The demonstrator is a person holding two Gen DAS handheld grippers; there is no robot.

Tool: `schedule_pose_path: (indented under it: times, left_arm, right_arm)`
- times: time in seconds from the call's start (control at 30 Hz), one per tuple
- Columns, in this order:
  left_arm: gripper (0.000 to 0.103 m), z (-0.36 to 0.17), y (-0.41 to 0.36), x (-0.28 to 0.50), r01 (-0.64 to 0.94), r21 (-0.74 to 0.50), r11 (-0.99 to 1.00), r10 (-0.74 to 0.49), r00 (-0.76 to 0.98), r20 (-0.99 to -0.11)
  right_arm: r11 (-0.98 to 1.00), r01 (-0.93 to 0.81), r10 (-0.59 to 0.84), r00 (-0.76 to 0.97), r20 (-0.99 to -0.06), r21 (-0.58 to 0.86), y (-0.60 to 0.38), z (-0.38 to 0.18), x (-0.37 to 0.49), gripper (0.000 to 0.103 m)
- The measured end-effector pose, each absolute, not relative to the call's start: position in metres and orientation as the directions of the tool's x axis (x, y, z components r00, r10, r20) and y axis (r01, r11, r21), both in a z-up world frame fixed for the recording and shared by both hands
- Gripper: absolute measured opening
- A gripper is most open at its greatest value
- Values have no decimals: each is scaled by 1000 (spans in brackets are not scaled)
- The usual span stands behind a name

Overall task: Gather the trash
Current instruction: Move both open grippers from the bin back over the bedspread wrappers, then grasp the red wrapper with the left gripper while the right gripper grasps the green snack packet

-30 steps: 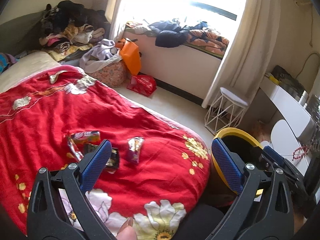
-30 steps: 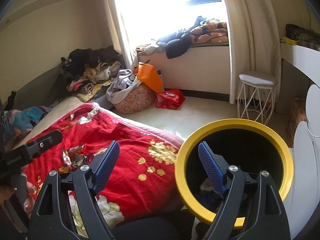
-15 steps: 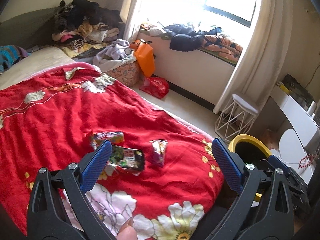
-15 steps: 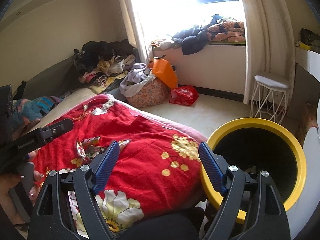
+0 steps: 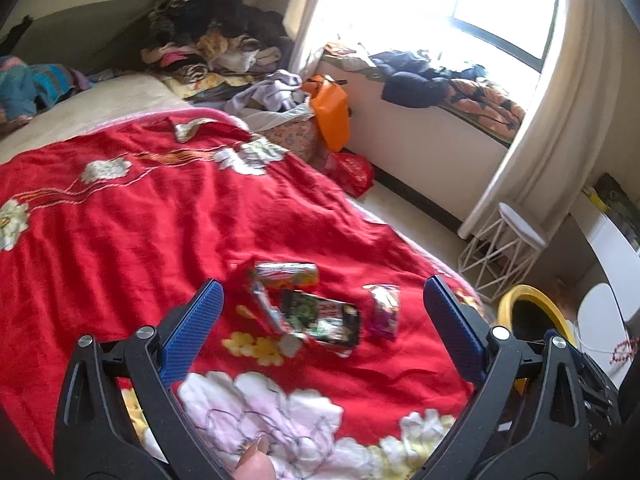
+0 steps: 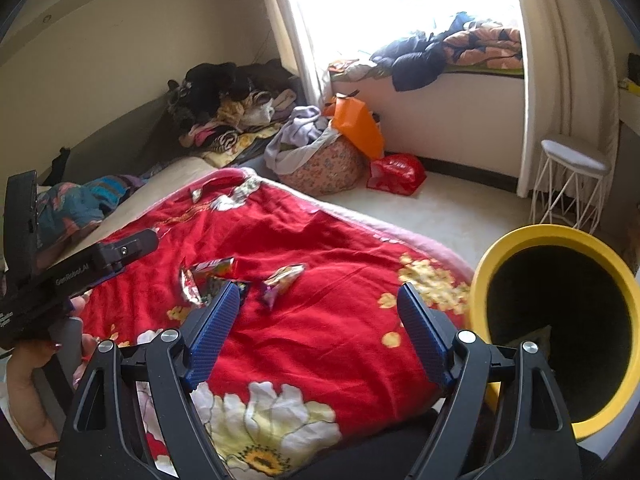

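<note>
Trash: 4 snack wrappers in a loose cluster on the red floral blanket [image 5: 168, 216], mid-bed, toward the foot end.

- Striped wrapper [image 5: 286, 273] farthest back. Thin foil one [image 5: 266, 306] slants down from it on the left. Dark green/red packet [image 5: 324, 322] lies flat at centre, touching the foil one. Purple packet [image 5: 385, 308] sits just beside it on the right, apart.
- Yellow-rimmed bin [image 6: 560, 320] stands on the floor off the bed's foot corner; dark inside, something lying at the bottom, can't tell what.

Left tool [image 5: 322, 322]: jaws wide apart, blue pads empty, touching nothing. In left wrist view the cluster sits between the two fingers but beyond the tips, lower down on the blanket; dark packet near dead centre of the gap. Fingertip of the holding hand shows at the frame's bottom edge.

Right tool [image 6: 318, 320]: jaws wide apart too, nothing held, nothing touched. In right wrist view the wrappers lie ahead and left; the dark packet is partly hidden behind the left pad tip, the purple packet [image 6: 282, 280] is just inside the gap. Bin is right beside the right finger, rim overlapped by it in view. Bare blanket between the pads.

Left tool's body and the hand [image 6: 28, 364] holding it show at left edge of right wrist view.
</note>
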State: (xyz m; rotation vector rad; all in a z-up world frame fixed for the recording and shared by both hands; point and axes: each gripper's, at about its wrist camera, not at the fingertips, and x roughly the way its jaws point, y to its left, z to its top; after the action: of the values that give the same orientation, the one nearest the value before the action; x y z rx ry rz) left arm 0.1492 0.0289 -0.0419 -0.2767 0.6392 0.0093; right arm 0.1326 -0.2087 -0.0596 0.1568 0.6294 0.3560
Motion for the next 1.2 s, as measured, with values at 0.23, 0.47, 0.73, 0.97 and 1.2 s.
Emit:
schedule_pose_path:
  times: [0.23, 0.47, 0.73, 0.97, 1.2]
  left_arm:
    - [92, -54, 61, 151, -178, -280, 943, -36, 783, -621]
    - [92, -66, 84, 151, -222, -314, 923, -34, 766, -642]
    - [92, -76, 93, 153, -230, -355, 906, -63, 756, -651]
    - [82, -84, 96, 158, -216, -392, 894, -104, 750, -653]
    - [64, -93, 97, 169, -197, -431, 880, -160, 733, -661]
  right_arm:
    - [918, -318, 397, 714, -577, 237, -180, -70, 146, 78]
    - [908, -345, 416, 668, -617, 239, -155, -84, 161, 77]
    - [897, -357, 436, 604, -667, 263, -130, -105, 178, 64]
    - [873, -384, 477, 546, -689, 300, -110, -115, 191, 45]
    - [861, -375, 500, 506, -703, 342, -101, -125, 205, 39]
